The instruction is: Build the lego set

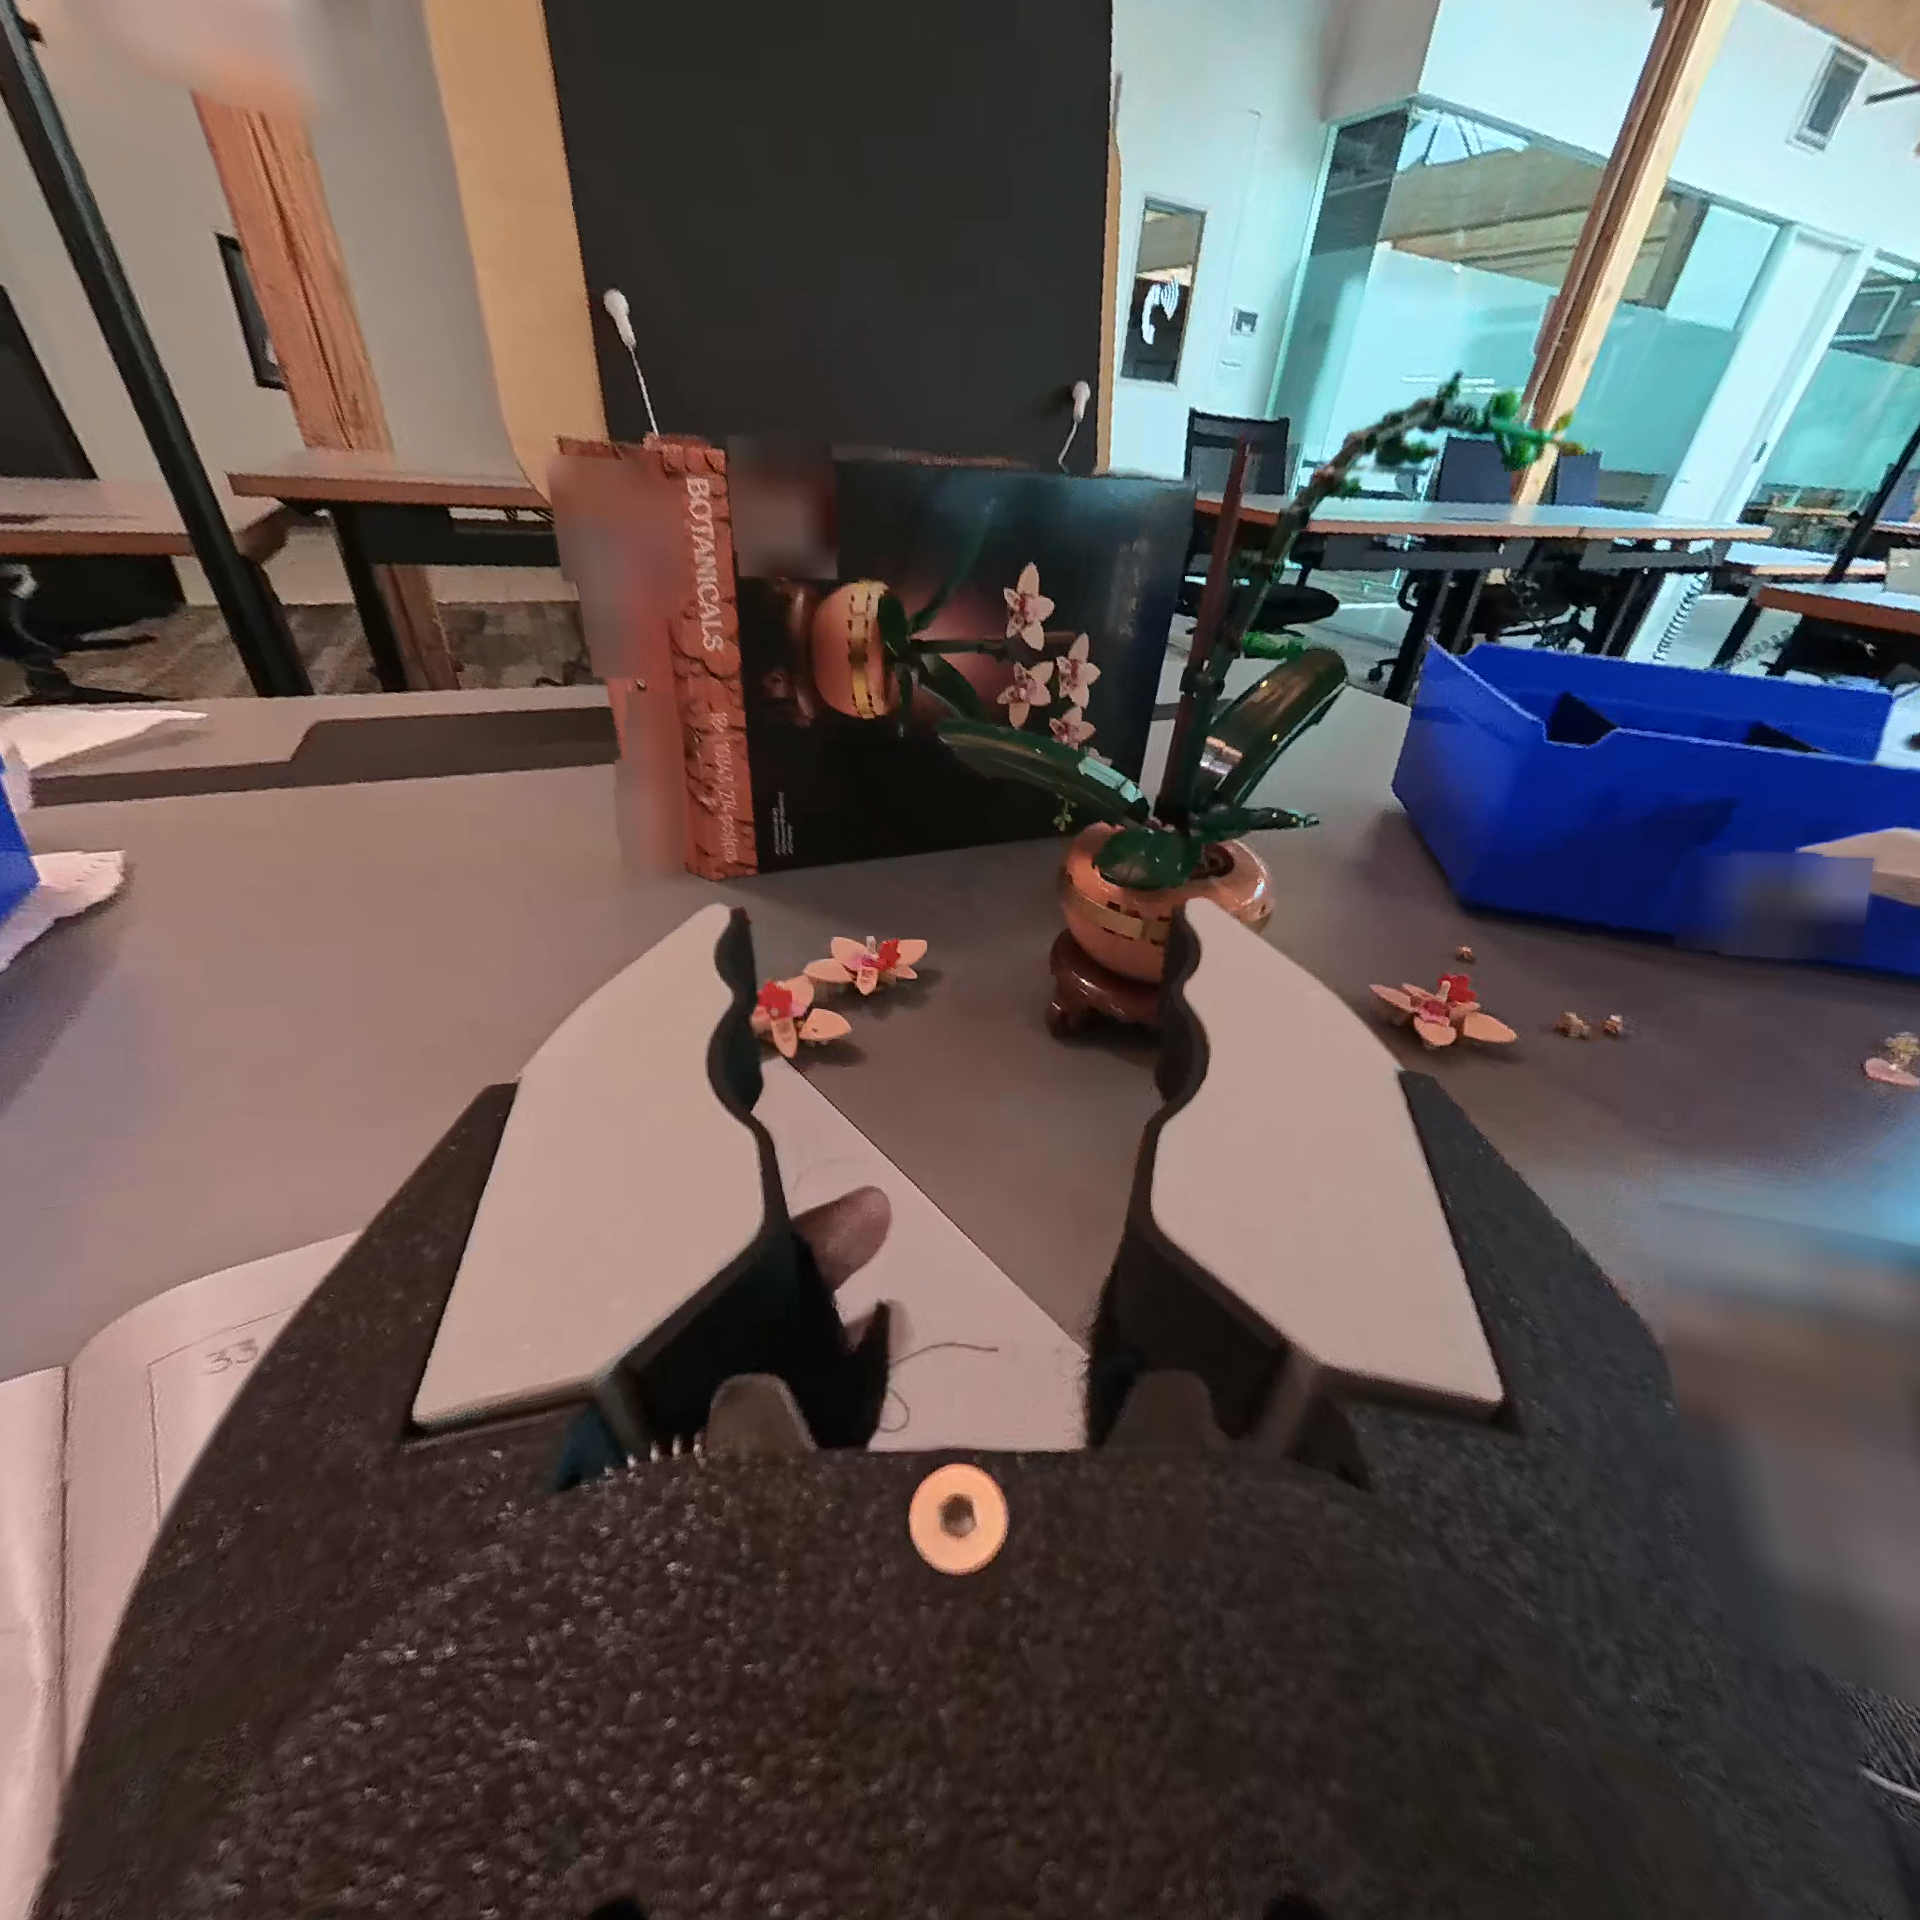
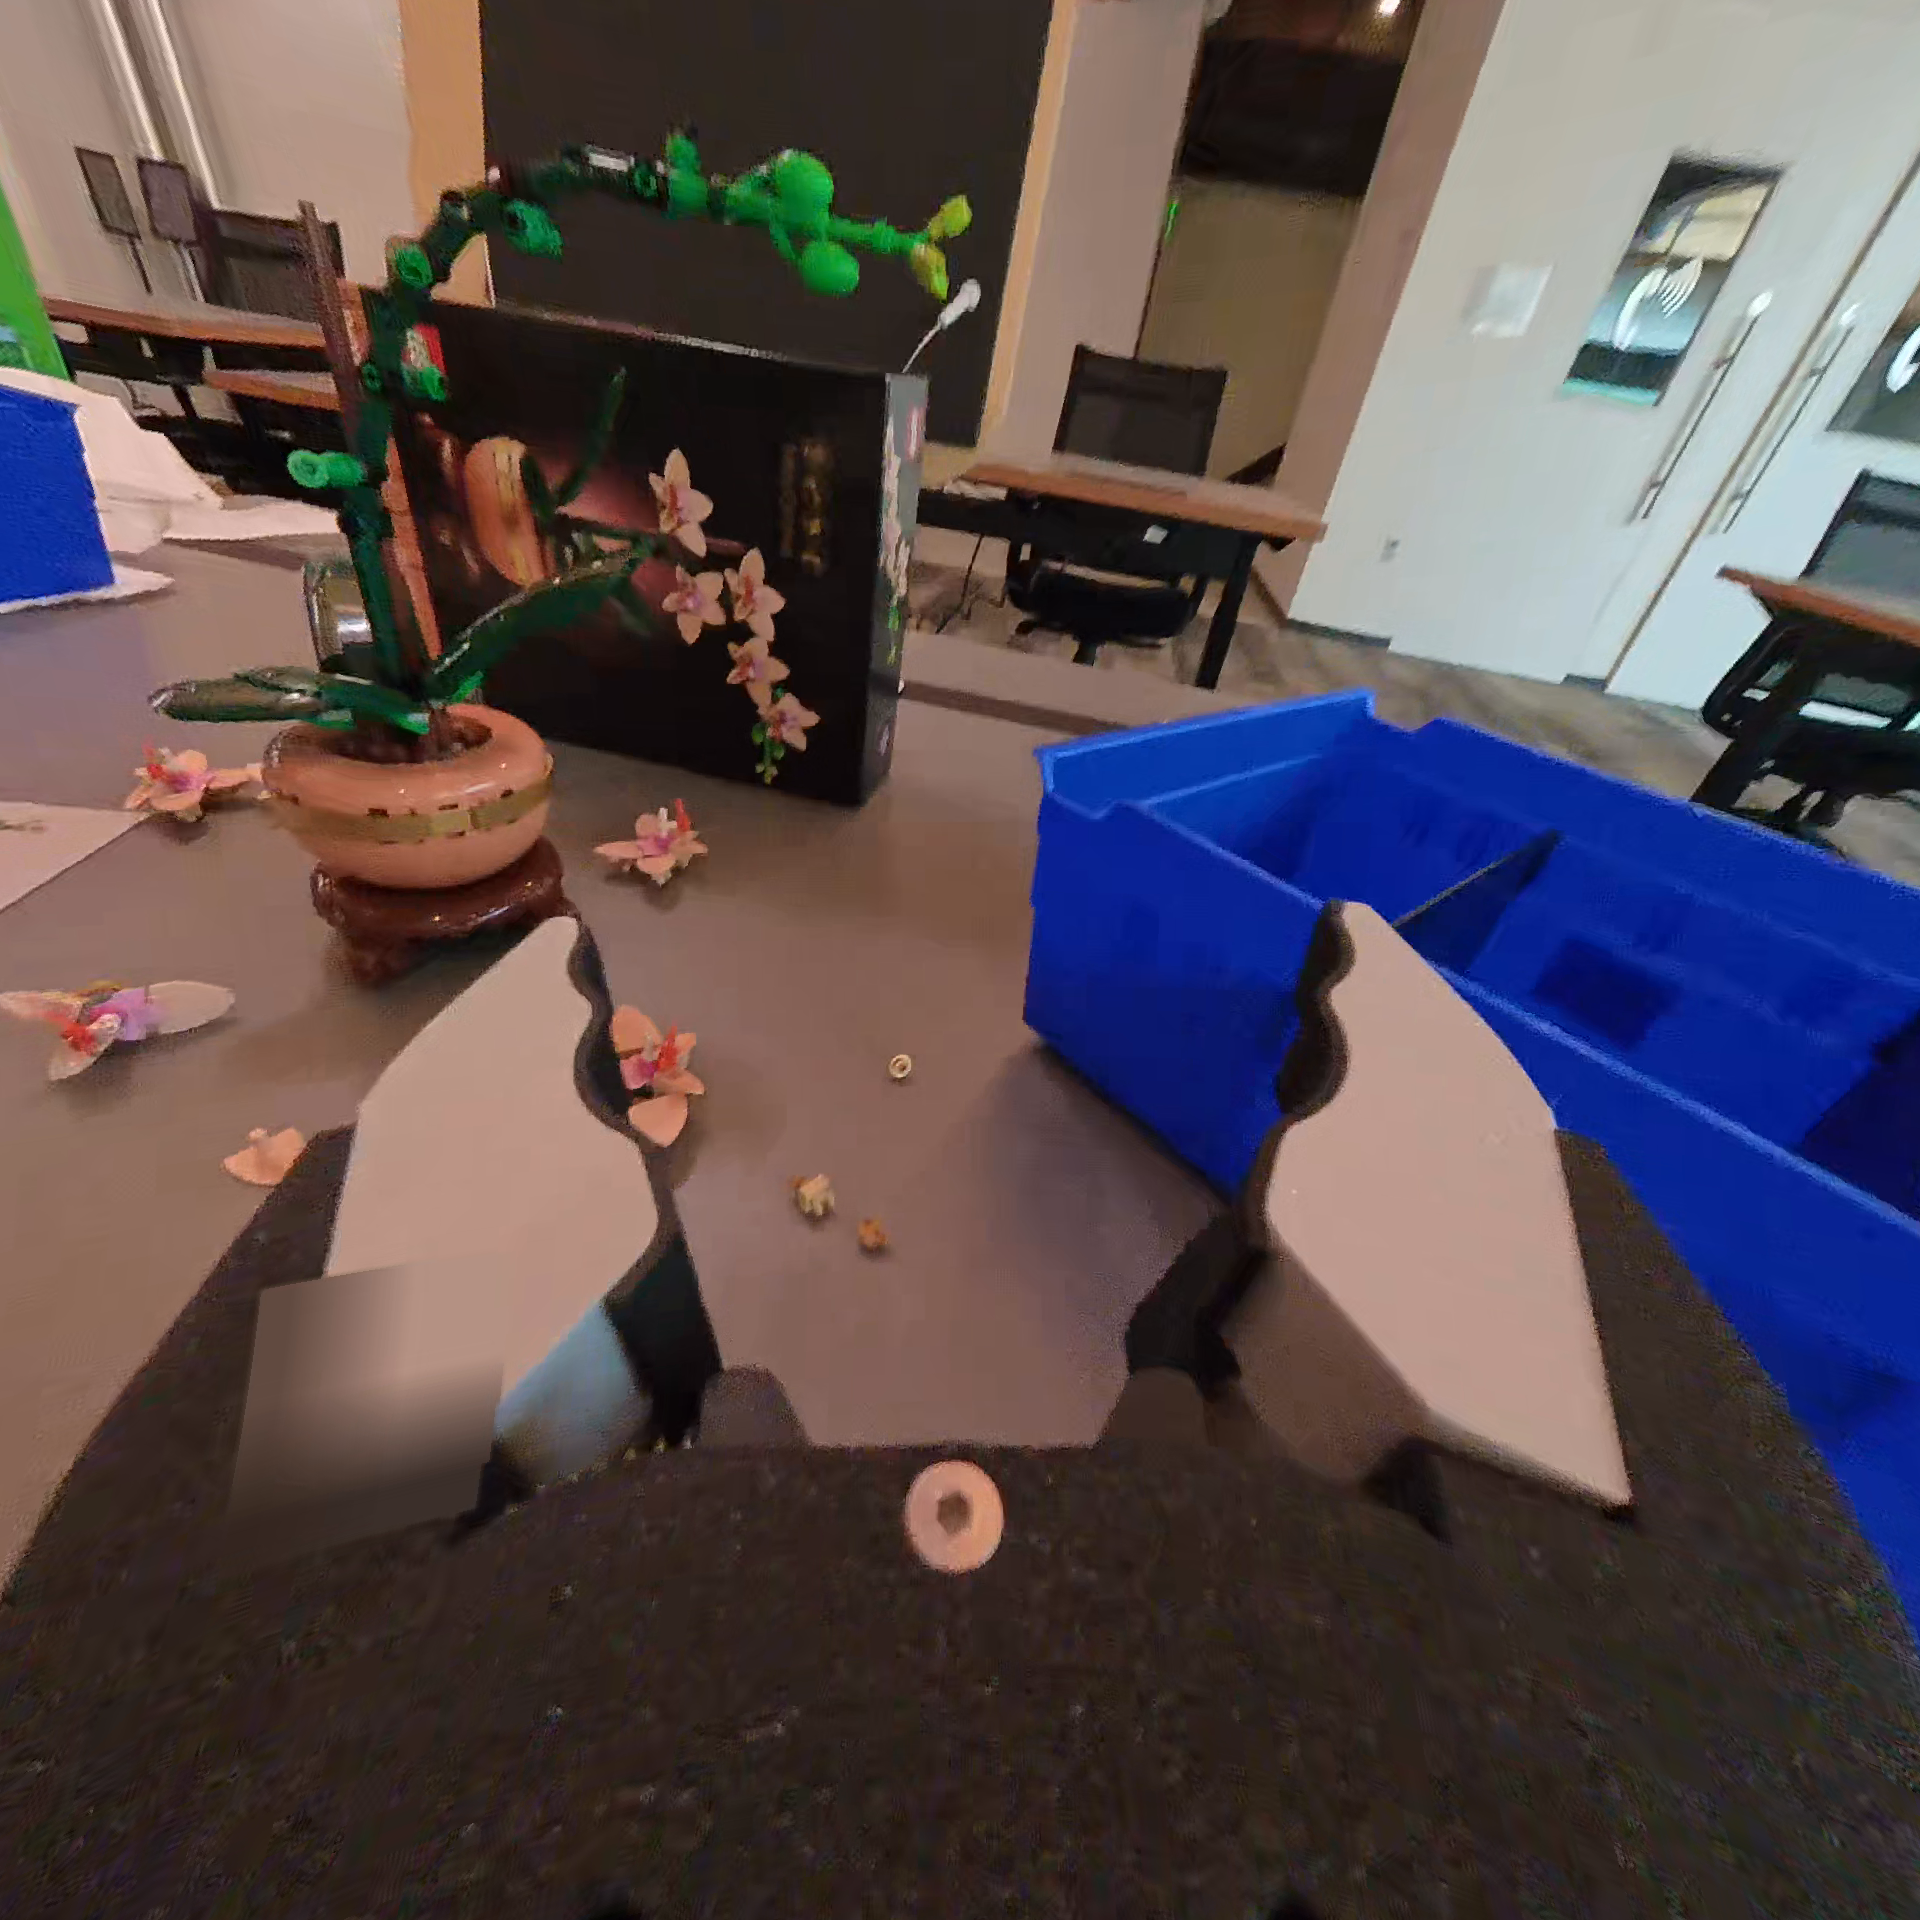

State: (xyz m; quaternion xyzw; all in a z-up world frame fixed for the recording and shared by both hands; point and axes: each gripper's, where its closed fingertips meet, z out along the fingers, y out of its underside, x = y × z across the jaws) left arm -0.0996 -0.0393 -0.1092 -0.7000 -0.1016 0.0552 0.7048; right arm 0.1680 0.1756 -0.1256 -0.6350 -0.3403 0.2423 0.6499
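A lego orchid with green stem and leaves stands in a pink pot point(image 1: 1132, 914) point(image 2: 410, 800) on a brown base on the grey table. Loose pink flowers lie around it: two to its left point(image 1: 868, 961) point(image 1: 795, 1013) and one to its right point(image 1: 1439, 1013) in the left wrist view. In the right wrist view one flower point(image 2: 655, 1070) lies by the left finger and another point(image 2: 655, 842) lies by the pot. My left gripper point(image 1: 961, 925) is open and empty, just short of the pot. My right gripper point(image 2: 956, 935) is open and empty above small tan pieces point(image 2: 816, 1195).
The set's dark box point(image 1: 966, 665) point(image 2: 665, 540) stands behind the pot. A blue bin point(image 1: 1662, 790) point(image 2: 1507, 935) sits at the right, close to my right gripper's right finger. An open instruction booklet point(image 1: 114, 1455) lies at the near left. White paper point(image 1: 52, 894) lies at far left. My right tips are about 20 centimeters from the pink pot point(image 1: 1132, 914), my left tips only 15 centimeters.
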